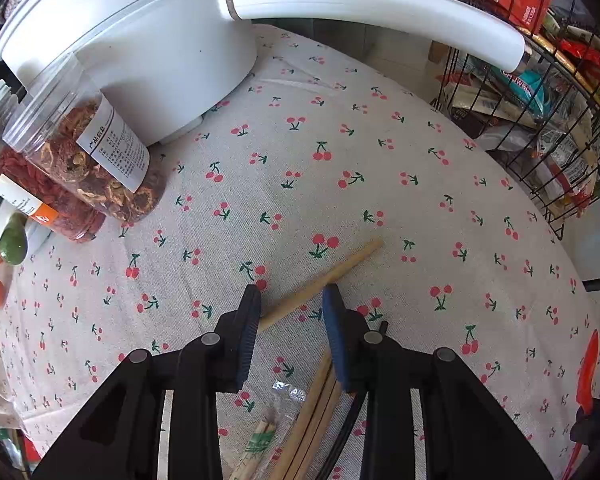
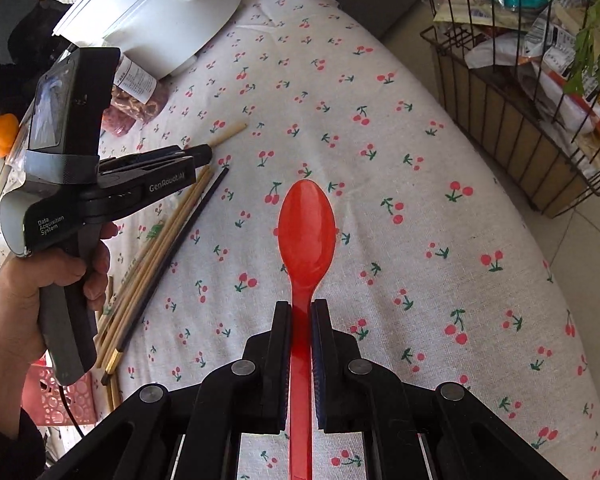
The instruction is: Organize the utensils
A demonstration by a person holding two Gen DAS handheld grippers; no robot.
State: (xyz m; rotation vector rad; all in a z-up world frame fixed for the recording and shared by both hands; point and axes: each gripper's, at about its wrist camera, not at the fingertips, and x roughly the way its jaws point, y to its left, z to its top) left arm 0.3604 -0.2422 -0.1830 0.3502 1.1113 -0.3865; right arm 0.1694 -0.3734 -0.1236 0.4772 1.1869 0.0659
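My left gripper [image 1: 292, 294] is open, its jaws on either side of a wooden chopstick [image 1: 324, 280] that lies slanted on the cherry-print cloth [image 1: 340, 152]. More wooden chopsticks [image 1: 316, 412] and a dark one lie below it. In the right wrist view the left gripper [image 2: 204, 154] sits over the chopstick bundle [image 2: 160, 252], with one chopstick [image 2: 232, 132] poking past it. My right gripper [image 2: 301, 306] is shut on the handle of a red plastic spoon [image 2: 306, 228], bowl pointing forward above the cloth. The spoon also shows in the left wrist view [image 1: 586, 372].
A white appliance [image 1: 140, 40] with a long handle stands at the back left. Two clear jars of dried food [image 1: 84, 160] lie beside it. A black wire basket of snack packets [image 1: 548, 120] stands past the table's right edge [image 2: 520, 100]. A wrapped chopstick pack [image 1: 260, 440] lies near me.
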